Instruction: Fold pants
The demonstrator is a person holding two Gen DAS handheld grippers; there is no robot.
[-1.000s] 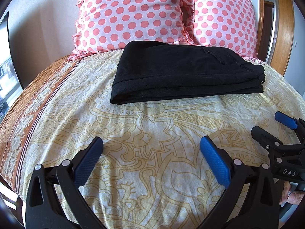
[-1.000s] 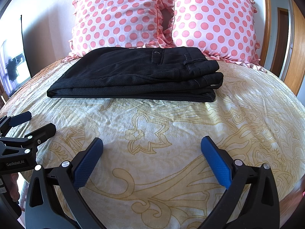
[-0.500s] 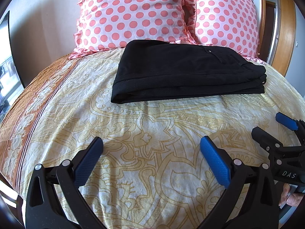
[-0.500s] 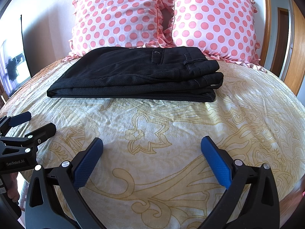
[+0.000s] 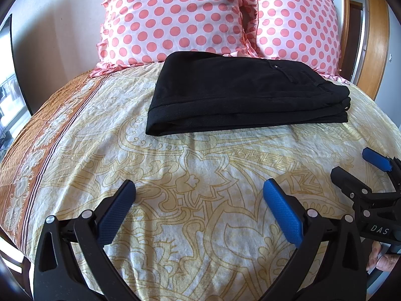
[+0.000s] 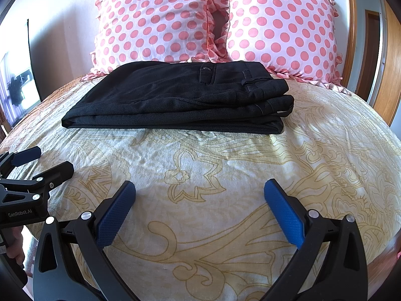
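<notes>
Folded black pants (image 6: 175, 100) on cream paisley-print bedspread (image 6: 200, 165), just before pink polka-dot pillows (image 6: 155, 17). Left claw (image 5: 198, 200), right claw (image 6: 199, 200) wide, empty, nearer than pants.

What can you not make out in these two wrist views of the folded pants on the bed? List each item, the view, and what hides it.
- Far edge of the black pants, both views: hidden by the stack itself.
- Gap between the two polka-dot pillows, right wrist view: in shadow.
- Lower bed cover, both views: blocked by the open left gripper and right gripper.
- Person's hand, left wrist view: cut off by the edge.
</notes>
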